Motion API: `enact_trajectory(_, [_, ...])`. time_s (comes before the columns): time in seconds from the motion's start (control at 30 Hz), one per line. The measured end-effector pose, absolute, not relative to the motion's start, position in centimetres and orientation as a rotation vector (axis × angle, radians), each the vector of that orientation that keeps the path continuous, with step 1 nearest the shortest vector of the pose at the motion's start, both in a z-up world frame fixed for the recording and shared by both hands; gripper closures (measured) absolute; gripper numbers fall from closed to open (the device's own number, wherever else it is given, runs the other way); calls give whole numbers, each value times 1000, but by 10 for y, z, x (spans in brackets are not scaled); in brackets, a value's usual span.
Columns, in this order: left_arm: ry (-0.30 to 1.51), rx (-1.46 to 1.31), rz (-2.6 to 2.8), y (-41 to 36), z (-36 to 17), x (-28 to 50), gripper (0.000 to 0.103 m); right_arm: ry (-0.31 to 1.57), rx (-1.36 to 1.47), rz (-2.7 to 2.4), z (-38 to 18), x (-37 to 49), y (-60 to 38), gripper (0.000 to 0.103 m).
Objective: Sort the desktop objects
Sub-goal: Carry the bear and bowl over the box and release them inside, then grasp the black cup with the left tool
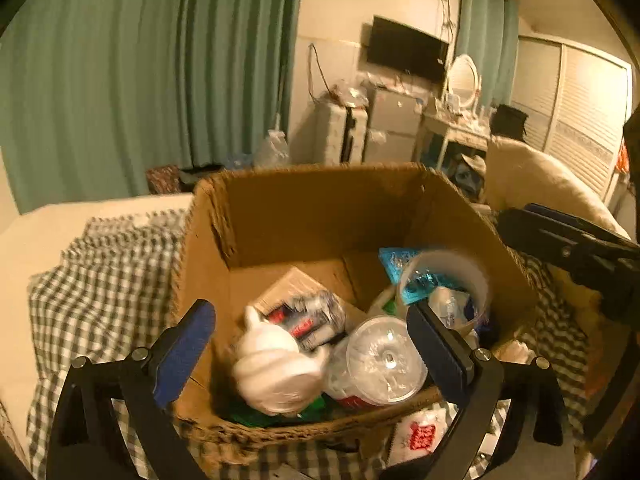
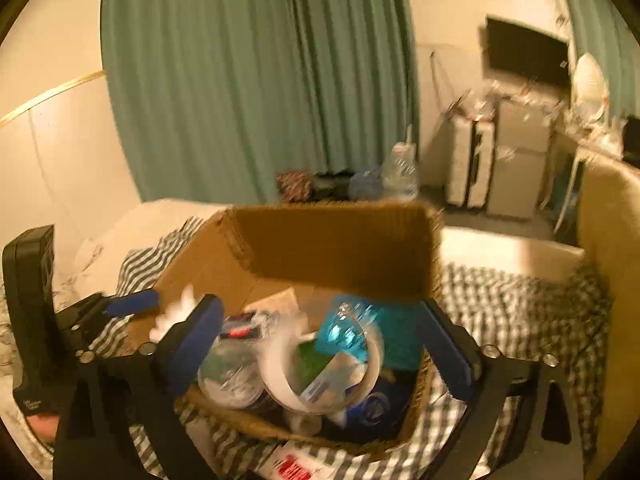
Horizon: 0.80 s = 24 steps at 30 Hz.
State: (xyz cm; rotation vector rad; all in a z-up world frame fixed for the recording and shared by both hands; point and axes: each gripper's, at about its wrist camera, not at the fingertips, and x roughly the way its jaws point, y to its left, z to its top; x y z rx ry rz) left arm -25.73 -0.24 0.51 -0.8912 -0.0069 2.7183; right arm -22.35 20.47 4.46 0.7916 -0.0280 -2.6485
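Box (image 1: 320, 216) lies beneath both open hand-held grippers.

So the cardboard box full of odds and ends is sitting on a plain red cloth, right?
Not quite: the cardboard box full of odds and ends sits on a green-and-white checked cloth, not a plain red one. The left wrist view shows it best.

Warm yellowish light fills the room. Green curtains (image 1: 160, 80) hang along cream walls, and a dark screen (image 1: 406, 49) is mounted on the far wall. A white louvred wardrobe (image 1: 580, 112) stands at the right.
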Motion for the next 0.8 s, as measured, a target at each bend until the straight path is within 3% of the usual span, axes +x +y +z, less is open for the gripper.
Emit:
enact_trajectory(0.37, [-198,-792,2799,-13,25,-183,0,-100,793,-2663,46,-145,233,5])
enact_trajectory(0.8, [-177,-1008,2730,11,-49,-114,0,-65,1000,-2634,-5,-73,265,5])
